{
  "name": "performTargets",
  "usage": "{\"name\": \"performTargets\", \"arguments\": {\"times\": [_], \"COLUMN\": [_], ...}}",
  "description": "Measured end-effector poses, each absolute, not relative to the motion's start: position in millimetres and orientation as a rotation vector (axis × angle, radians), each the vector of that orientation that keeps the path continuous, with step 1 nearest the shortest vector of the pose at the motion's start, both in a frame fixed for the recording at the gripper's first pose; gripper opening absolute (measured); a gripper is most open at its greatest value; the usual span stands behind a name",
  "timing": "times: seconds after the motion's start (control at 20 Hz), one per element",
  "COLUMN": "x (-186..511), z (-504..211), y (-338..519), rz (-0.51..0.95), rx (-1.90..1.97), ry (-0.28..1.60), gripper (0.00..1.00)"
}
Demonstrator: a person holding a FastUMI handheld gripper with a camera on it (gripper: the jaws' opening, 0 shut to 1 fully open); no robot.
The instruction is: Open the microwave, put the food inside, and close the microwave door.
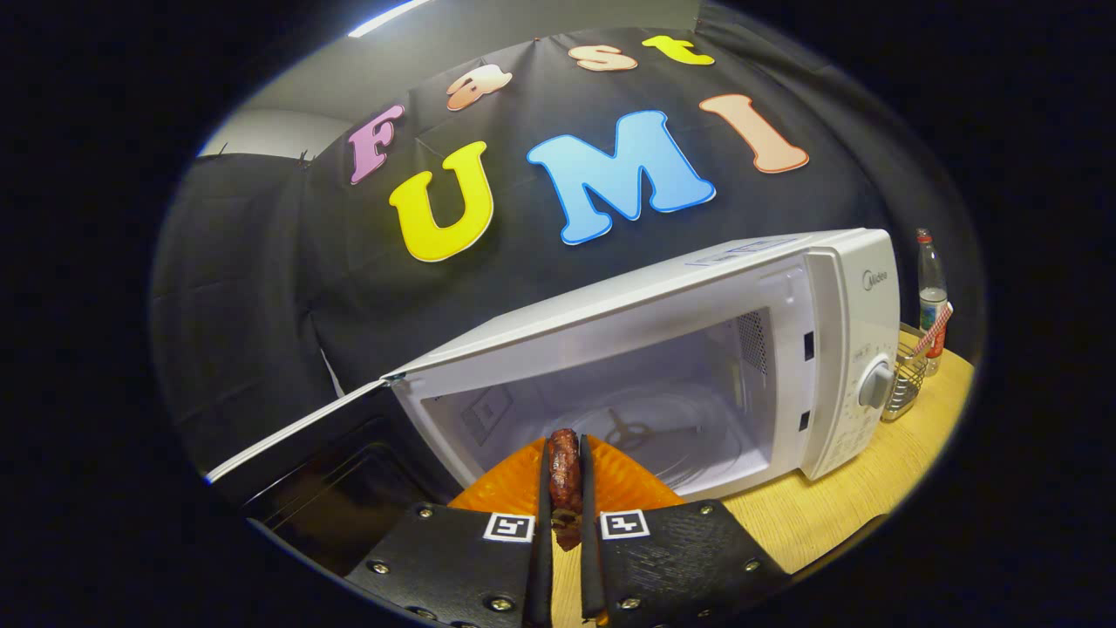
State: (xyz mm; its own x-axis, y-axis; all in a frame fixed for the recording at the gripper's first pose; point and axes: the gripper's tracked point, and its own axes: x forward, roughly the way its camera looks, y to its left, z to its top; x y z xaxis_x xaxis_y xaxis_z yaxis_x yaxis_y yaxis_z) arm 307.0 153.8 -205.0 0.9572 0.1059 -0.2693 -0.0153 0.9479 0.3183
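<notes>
Hand-held gripper point(565, 488) clamping a brown piece of food point(564, 475) between both fingers, just before the open cavity of the white microwave point(785, 288), whose door point(296, 427) is hanging open; all standing on the wooden desk point(837, 506).

The gripper's fingers point(602, 497) covered most of the food point(564, 467). The microwave's point(785, 288) door point(296, 471) ran out of view. The dial point(876, 385) markings were too small, the rack's point(907, 384) contents perhaps unreadable.
</notes>
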Motion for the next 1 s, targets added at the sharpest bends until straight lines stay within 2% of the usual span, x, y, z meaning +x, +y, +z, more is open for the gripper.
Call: {"name": "performTargets", "arguments": {"times": [0.65, 0.8, 0.95, 1.0], "x": [388.9, 401.7, 409.6, 410.3], "z": [-247.1, -251.7, -258.8, -259.5], "y": [155.0, 145.7, 136.1, 134.9], "rz": [0.026, -0.029, -0.075, -0.073], "rx": [0.345, 0.335, 0.263, 0.264], "ry": [0.271, 0.242, 0.2, 0.194], "gripper": [0.13, 0.13, 0.27, 0.28]}}
